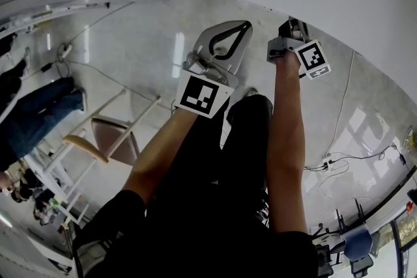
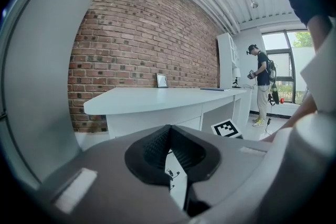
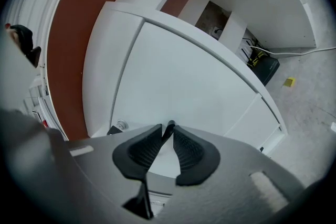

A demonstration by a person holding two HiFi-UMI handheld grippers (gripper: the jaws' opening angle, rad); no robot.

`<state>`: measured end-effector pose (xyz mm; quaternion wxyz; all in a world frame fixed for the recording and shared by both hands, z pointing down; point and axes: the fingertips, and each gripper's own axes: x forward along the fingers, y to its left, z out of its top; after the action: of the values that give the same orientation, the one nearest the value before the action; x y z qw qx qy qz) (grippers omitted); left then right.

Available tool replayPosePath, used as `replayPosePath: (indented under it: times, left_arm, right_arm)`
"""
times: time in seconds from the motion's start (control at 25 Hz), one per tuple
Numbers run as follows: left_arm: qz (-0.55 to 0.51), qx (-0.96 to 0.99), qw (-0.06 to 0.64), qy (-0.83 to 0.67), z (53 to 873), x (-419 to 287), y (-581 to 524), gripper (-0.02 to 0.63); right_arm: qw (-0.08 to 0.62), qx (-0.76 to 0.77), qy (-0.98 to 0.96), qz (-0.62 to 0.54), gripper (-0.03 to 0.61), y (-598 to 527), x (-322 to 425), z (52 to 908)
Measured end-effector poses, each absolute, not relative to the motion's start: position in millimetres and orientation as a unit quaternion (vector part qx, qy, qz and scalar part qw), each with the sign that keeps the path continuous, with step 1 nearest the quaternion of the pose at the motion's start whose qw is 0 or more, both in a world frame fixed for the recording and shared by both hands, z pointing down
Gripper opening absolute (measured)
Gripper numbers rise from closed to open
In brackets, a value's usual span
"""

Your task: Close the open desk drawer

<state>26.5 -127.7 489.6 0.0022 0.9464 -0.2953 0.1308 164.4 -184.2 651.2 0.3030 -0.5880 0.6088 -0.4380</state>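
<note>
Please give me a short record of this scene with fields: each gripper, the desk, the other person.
left gripper: shut, empty
right gripper: jaws slightly apart; small dark bit at the tips, grip unclear
desk: white, in front of a brick wall
on desk: small frame
other person: stands at the desk's far end

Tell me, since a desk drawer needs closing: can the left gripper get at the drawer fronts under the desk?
Probably yes: the left gripper, jaws shut, points straight at the white drawer fronts, and nothing stands between them.
</note>
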Motion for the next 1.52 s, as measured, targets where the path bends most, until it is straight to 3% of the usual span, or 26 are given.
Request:
replayPosePath:
  times: [0.56, 0.76, 0.92, 1.28, 1.52]
  left_arm:
    - [0.148, 0.937, 0.02, -0.315, 450, 8, -106, 0.018]
    - [0.153, 0.93, 0.032, -0.332, 415, 6, -91, 0.018]
    - [0.149, 0.921, 0.088, -0.349, 410, -18, -90, 0.018]
    - [0.143, 0.924, 0.089, -0.342, 317, 1, -93, 0.018]
    - [0.123, 0.932, 0.093, -0.329, 255, -5, -82, 0.018]
  right_arm:
    - [0.234, -0.617, 0.595, -0.459, 0.09, -145, 153, 643]
    - [0.145, -0.646, 0.591, -0.461, 0.049, -96, 153, 617]
    - [0.071, -0.671, 0.593, -0.44, 0.003, -80, 138, 597]
    - [-0.054, -0.668, 0.669, -0.321, 0.002, -68, 151, 430]
    - [-0.065, -0.687, 0.682, -0.241, 0.002, -58, 144, 321]
